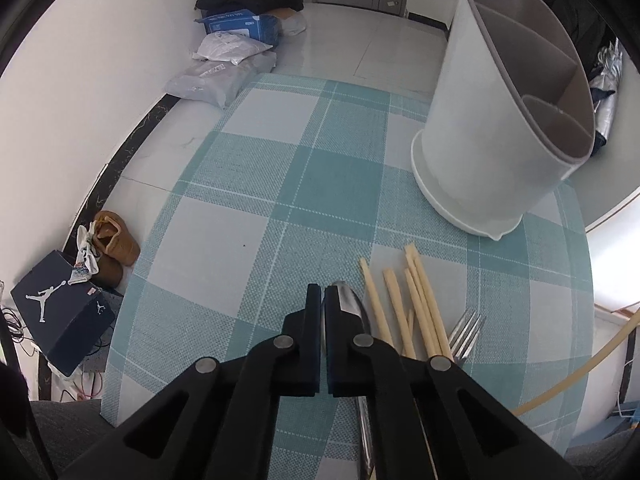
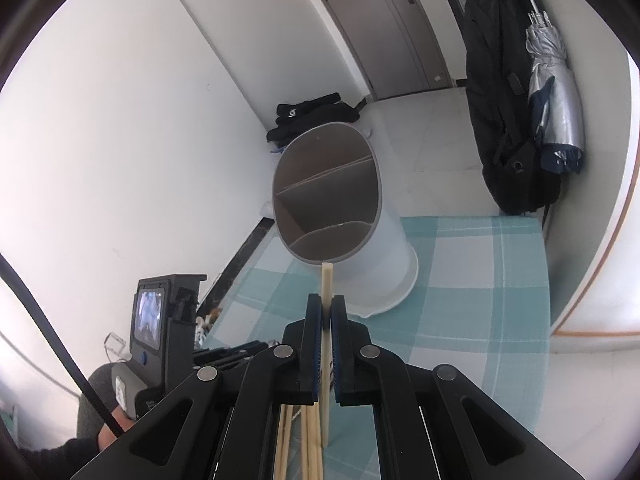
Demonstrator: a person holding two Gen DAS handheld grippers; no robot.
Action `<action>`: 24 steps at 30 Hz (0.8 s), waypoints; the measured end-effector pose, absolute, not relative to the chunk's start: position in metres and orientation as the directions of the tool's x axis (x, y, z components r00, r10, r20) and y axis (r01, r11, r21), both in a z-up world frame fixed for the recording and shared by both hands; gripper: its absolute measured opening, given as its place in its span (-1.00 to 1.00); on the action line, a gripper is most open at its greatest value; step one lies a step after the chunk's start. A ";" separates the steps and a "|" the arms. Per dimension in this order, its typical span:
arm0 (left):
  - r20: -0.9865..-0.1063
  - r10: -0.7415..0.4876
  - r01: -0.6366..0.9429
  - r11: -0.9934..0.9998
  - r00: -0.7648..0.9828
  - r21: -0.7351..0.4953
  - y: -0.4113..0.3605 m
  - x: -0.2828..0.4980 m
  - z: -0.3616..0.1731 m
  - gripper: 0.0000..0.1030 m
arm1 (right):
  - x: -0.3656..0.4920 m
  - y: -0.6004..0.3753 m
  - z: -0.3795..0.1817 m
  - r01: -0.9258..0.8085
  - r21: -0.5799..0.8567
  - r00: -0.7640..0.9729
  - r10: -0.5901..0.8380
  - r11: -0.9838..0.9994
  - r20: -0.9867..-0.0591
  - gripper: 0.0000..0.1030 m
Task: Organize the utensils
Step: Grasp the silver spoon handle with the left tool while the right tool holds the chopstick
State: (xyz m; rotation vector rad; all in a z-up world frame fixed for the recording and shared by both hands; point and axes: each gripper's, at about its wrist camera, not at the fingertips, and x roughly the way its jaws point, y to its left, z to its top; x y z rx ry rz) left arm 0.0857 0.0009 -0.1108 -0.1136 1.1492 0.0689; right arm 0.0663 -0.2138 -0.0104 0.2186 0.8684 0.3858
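The bench (image 1: pixel 224 240) is covered by a woven cloth in a teal and pale check, and on it stands a tall white plastic utensil holder (image 1: pixel 480 128) with an oval grey-rimmed mouth and grey dividers that split it into compartments; the parts of the compartments in view show nothing inside. Near the holder's base, on the side towards the cameras, lie several pale wooden chopsticks (image 1: pixel 416 312) in a loose fan, with a metal fork (image 1: pixel 466 332) just beside them on the far side from the spoon. The left tool (image 1: pixel 322 300) has its black jaws closed on the shiny metal spoon (image 1: pixel 350 300), next to the chopsticks. The right tool (image 2: pixel 327 312) is pinched on a single square-sectioned chopstick (image 2: pixel 327 284), whose tip points up towards the holder's rim.
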 end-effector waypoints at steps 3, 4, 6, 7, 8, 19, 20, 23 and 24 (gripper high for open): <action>-0.887 -0.020 -0.131 0.987 0.462 -0.090 0.009 0.084 -0.101 -1.00 | 0.066 -0.212 -0.008 -0.244 0.326 0.596 0.406 0.913 -0.693 -0.93; -0.874 -0.012 -0.137 0.987 0.485 -0.089 0.009 0.082 -0.096 -1.00 | 0.067 -0.211 -0.008 -0.245 0.321 0.597 0.403 0.915 -0.693 -0.93; -0.855 -0.006 -0.131 0.988 0.519 -0.087 0.009 0.079 -0.091 -1.00 | 0.068 -0.209 -0.008 -0.244 0.302 0.600 0.388 0.921 -0.699 -0.93; -0.849 -0.010 -0.130 0.987 0.528 -0.093 0.010 0.077 -0.089 -1.00 | 0.068 -0.208 -0.008 -0.244 0.300 0.601 0.386 0.922 -0.699 -0.93; -0.851 -0.032 -0.130 0.985 0.524 -0.117 0.013 0.077 -0.090 -1.00 | 0.068 -0.208 -0.009 -0.241 0.301 0.603 0.385 0.923 -0.699 -0.93; -0.914 -0.159 -0.119 0.969 0.373 -0.217 0.017 0.084 -0.127 0.09 | 0.061 -0.206 -0.007 -0.233 0.293 0.620 0.374 0.927 -0.690 -0.93; -0.914 -0.152 -0.117 0.971 0.376 -0.209 0.016 0.085 -0.128 0.09 | 0.061 -0.206 -0.007 -0.234 0.293 0.620 0.375 0.927 -0.689 -0.93; -0.924 -0.143 -0.114 0.974 0.354 -0.194 0.009 0.087 -0.133 0.09 | 0.062 -0.207 -0.007 -0.233 0.295 0.618 0.375 0.927 -0.691 -0.93; -0.927 -0.121 -0.116 0.978 0.355 -0.173 0.008 0.088 -0.134 0.09 | 0.063 -0.207 -0.008 -0.230 0.297 0.617 0.375 0.927 -0.692 -0.93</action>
